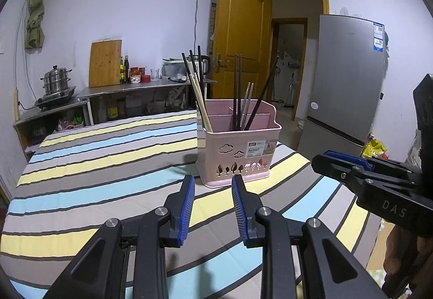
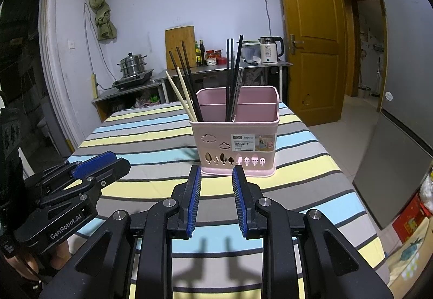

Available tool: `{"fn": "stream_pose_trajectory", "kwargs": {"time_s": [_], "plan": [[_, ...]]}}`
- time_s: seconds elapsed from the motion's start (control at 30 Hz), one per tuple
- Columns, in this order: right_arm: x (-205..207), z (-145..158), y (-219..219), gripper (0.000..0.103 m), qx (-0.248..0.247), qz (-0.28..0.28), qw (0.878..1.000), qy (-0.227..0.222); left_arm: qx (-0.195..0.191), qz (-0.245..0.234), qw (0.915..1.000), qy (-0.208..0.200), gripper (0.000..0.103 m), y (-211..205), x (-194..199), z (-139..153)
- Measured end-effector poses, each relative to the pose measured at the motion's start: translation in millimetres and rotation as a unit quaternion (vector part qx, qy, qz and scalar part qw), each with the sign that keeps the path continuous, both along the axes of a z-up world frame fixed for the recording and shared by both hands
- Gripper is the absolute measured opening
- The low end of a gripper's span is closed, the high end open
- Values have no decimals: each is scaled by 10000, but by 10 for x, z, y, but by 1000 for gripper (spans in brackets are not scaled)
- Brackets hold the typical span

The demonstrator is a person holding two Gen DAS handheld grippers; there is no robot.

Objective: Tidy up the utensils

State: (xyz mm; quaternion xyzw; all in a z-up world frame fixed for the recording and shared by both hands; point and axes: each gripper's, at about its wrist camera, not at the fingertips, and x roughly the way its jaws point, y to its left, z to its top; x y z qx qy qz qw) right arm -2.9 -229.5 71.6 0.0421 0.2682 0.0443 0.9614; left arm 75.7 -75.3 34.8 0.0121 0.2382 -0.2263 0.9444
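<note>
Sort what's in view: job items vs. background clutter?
Job:
pink basket
black chopsticks
pale chopsticks
metal chopsticks

Background:
steamer pot
cutting board
sauce bottles
kettle
fridge
door

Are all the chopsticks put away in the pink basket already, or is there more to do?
It looks nearly or fully done. The chopsticks stand in the pink basket, sorted into separate compartments: pale and dark ones at one end, dark ones in the middle. Nothing is in hand: the left gripper and the right gripper are both open and hold nothing. No loose utensils show on the striped tablecloth, so nothing visible is left.
</note>
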Motion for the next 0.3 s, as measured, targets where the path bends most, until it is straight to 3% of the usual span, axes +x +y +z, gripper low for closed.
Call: {"fn": "stream_pose_trajectory", "kwargs": {"time_s": [0.3], "plan": [[-1, 2, -1, 24, -4, -1, 10000, -1, 42, 39, 10000, -28, 28, 1, -2, -6]]}}
